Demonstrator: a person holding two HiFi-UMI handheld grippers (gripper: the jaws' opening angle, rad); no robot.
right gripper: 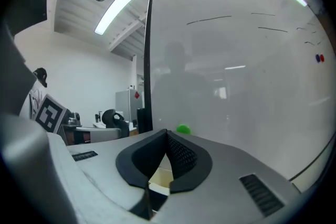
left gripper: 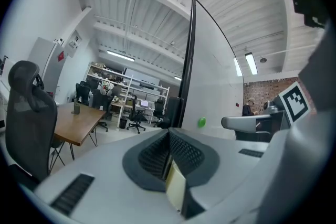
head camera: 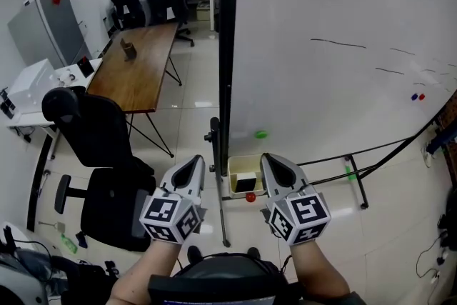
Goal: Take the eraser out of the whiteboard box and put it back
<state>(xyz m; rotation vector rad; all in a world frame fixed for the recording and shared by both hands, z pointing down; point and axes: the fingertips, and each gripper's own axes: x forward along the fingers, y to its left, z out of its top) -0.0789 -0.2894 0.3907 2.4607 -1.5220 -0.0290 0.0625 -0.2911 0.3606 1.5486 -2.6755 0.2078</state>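
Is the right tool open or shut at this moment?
Shut. In the right gripper view the right tool has its jaws together, meeting at the tips, with nothing held between them.

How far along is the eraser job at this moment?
Done: nothing provable. The dark eraser lies in the box at the whiteboard's foot. In hand: nothing; the left gripper and right gripper are both shut and empty, neither touching the box. Left: either the whole job or none of it; these views cannot tell which.

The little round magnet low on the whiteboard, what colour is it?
Green. The magnet shows best in the head view.
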